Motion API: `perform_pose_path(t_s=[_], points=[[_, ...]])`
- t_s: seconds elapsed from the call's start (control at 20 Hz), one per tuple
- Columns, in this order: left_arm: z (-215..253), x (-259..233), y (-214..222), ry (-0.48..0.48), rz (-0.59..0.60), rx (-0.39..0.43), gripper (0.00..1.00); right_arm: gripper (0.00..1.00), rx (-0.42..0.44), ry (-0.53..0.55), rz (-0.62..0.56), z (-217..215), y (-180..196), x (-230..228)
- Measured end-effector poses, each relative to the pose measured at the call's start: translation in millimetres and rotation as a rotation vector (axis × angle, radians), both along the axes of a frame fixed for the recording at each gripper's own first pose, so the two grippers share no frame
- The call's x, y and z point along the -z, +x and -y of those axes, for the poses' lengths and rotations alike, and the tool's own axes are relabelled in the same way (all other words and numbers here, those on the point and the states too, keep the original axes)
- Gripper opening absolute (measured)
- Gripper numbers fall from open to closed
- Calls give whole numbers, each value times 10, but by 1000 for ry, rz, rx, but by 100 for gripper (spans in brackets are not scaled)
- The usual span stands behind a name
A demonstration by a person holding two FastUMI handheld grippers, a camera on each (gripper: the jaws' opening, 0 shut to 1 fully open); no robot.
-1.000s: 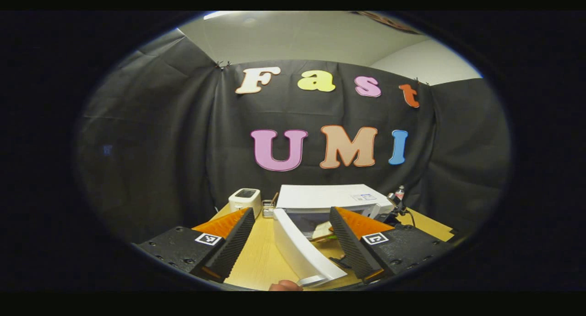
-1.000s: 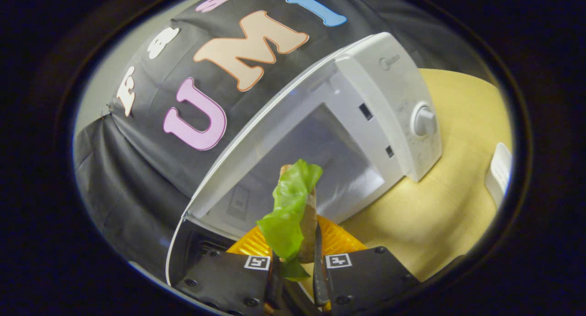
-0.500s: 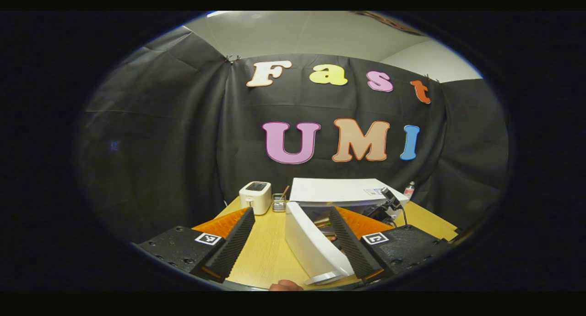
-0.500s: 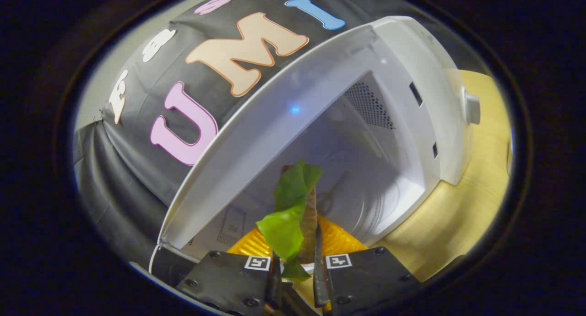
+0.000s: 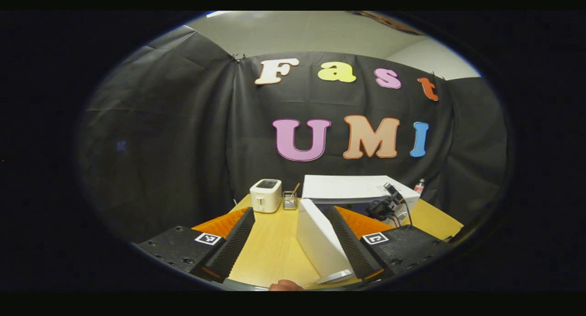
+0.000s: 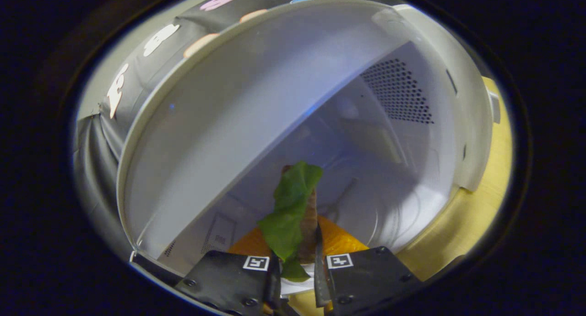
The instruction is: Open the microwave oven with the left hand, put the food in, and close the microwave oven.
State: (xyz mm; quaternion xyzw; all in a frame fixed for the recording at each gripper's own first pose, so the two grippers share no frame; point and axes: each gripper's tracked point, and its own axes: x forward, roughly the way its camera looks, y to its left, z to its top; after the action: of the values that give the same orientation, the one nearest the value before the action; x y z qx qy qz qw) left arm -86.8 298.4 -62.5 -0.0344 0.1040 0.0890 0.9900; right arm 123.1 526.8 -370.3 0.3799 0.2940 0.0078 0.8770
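Right gripper (image 6: 296,261) is clamped on the food (image 6: 293,215), a bread slice with a lettuce leaf, held on edge. Its long axis runs straight out past my fingertips into the microwave (image 6: 412,137) cavity. The cavity mouth is dead ahead of my right fingers; the food tip looks about at the opening, with the turntable floor ahead and below, judging by the right gripper view.

Left gripper (image 5: 290,236) is spread wide, gripping nothing. The open door (image 5: 320,247) stands edge-on between my left fingers, closer to the right one; I cannot tell if it touches.

The right hand is nearer the cavity. Next: push forward, lower, release. Left takes the door afterwards.
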Motion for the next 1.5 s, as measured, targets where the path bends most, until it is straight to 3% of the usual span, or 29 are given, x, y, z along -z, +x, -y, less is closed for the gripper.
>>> perform_pose_path(t_s=[0.05, 0.15, 0.25, 0.6, 1.0, 1.2, 1.25, 1.3, 1.5], points=[[-12, -9, -6, -2, 2, -3, 96, 30, -14, -11, 10, -12, 11, -13], [-4, -27, -3, -5, 7, -2, 96, 34, -27, -53, 15, 26, 25, 33], [3, -15, 12, 0, 11, -1, 94, 41, -62, -161, -31, 107, 37, 251], [47, -61, 16, -3, 32, 6, 94, 100, -177, -366, -4, 278, -1, 365], [102, -135, -87, 15, 42, -1, 94, 94, -335, -566, 180, 395, -90, 18], [163, -127, -138, 4, 38, 2, 94, 94, -364, -552, 261, 396, -127, -229], [175, -138, -153, 6, 40, 1, 94, 100, -367, -551, 271, 409, -148, -277], [188, -140, -180, 12, 41, 1, 96, 94, -379, -552, 280, 430, -183, -323], [183, -111, -295, 40, 37, -10, 95, 95, -446, -579, 319, 561, -499, -501]])
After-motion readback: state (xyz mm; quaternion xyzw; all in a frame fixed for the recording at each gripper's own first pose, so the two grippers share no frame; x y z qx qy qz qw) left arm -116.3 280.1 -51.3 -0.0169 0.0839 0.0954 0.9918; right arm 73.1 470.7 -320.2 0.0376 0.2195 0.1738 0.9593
